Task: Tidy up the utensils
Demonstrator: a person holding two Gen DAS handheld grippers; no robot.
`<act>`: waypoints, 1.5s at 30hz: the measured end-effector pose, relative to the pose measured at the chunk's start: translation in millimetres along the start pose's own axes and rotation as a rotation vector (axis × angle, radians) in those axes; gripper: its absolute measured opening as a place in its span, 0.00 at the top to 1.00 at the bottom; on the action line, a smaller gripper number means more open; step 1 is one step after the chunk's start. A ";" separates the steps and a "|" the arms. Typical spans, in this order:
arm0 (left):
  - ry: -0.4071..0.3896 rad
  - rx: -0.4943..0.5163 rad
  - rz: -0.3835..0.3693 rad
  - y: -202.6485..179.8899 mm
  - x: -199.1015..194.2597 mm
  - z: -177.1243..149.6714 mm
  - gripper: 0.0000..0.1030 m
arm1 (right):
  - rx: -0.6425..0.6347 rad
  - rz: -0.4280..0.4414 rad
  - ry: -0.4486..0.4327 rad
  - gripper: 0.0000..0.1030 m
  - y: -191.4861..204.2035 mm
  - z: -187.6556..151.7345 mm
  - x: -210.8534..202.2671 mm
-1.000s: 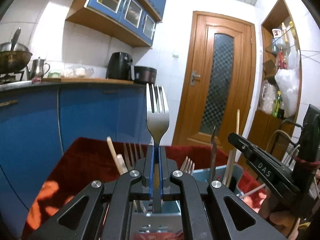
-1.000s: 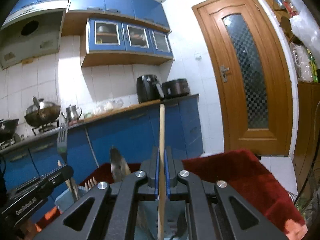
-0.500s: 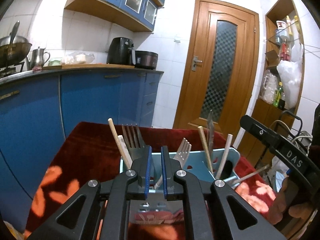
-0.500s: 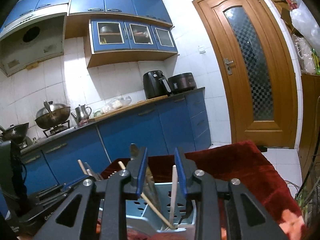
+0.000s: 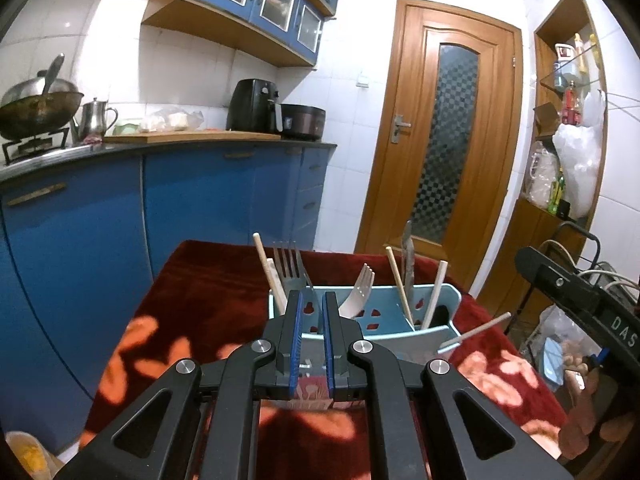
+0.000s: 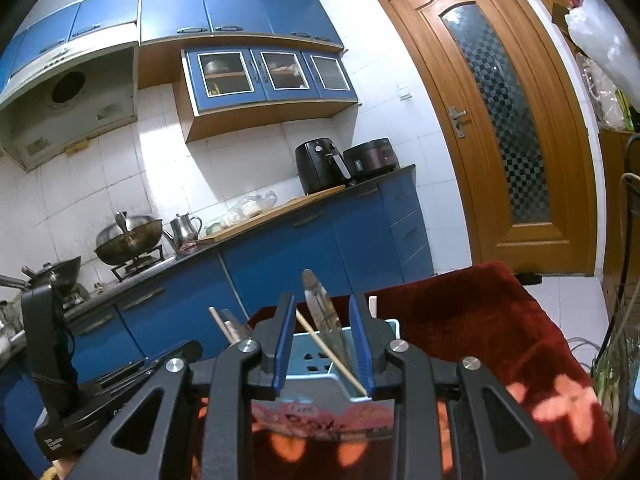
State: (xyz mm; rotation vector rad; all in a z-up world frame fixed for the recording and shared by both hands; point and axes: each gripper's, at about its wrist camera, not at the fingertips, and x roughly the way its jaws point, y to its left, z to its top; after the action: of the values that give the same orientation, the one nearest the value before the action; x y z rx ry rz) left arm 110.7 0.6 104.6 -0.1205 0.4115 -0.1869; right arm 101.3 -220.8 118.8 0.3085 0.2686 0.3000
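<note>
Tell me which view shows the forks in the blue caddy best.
The left wrist view: two forks stand tines-up in the blue caddy, clear above the left gripper. In the right wrist view I cannot pick out any fork; its own fingers cover that side.

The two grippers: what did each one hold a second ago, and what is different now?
The left gripper held a fork upright and has let go of it; it now stands in the blue caddy. The right gripper held a chopstick, now released into the caddy. Both grippers have drawn back, jaws apart and empty. The caddy stayed on the red cloth.
</note>
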 end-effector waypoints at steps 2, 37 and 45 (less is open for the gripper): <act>-0.004 0.003 0.001 -0.2 -9.8 -0.1 0.91 | 0.007 0.000 0.000 0.70 1.9 1.2 -10.9; 0.018 0.081 0.088 8.3 -74.5 -120.2 0.64 | -0.157 -0.089 0.065 0.38 21.5 -131.0 -93.3; 0.007 0.065 0.124 6.1 -66.6 -133.7 0.52 | -0.193 -0.165 0.033 0.22 19.3 -139.5 -87.1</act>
State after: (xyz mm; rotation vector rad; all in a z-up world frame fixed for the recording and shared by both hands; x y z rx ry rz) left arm -2.7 9.7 7.7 -0.0301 0.4185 -0.0786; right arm -25.8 -196.1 15.7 0.0904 0.2935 0.1663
